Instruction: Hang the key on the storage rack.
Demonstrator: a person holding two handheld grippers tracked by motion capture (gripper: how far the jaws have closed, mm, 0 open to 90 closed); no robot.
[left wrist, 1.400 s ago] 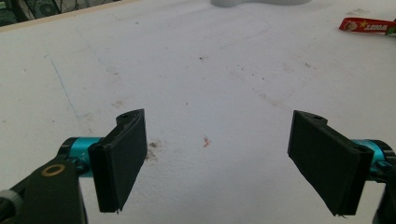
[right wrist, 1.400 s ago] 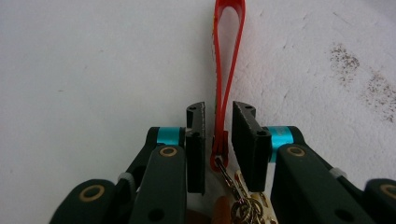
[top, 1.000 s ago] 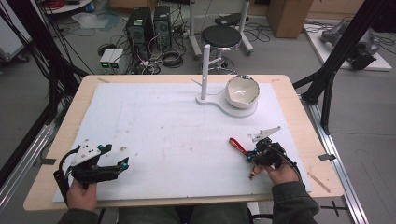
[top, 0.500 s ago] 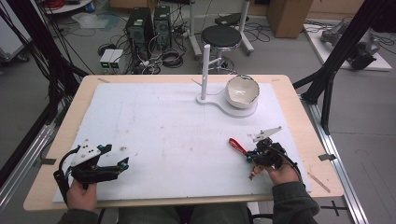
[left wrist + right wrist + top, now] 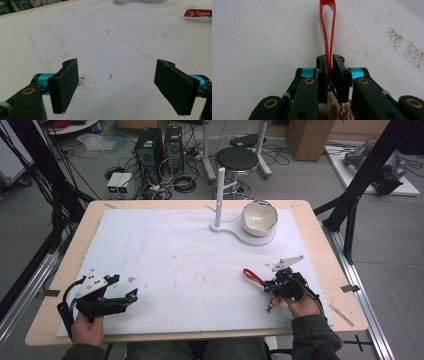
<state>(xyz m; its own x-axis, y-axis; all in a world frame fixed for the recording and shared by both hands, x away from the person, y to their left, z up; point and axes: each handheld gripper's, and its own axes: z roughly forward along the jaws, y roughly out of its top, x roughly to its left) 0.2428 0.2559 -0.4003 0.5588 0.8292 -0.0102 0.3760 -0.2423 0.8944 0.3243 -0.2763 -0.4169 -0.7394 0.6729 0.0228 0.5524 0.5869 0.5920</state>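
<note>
So the red strap (image 5: 327, 27) of a keyring is already pinched tight in the right gripper (image 5: 329, 65), low over the white surface (image 5: 175, 260). The left gripper (image 5: 122, 85) is held wide open on nothing. The stand (image 5: 220, 190) by the bowl (image 5: 259, 218) probably hasn't been reached yet.

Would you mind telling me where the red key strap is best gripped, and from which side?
Grip the red strap at its root, where the two bands of the loop meet above the metal ring, coming from the ring end. There the bands lie flat together, thin enough for the jaws; the right gripper is shut on it at that spot.
</note>
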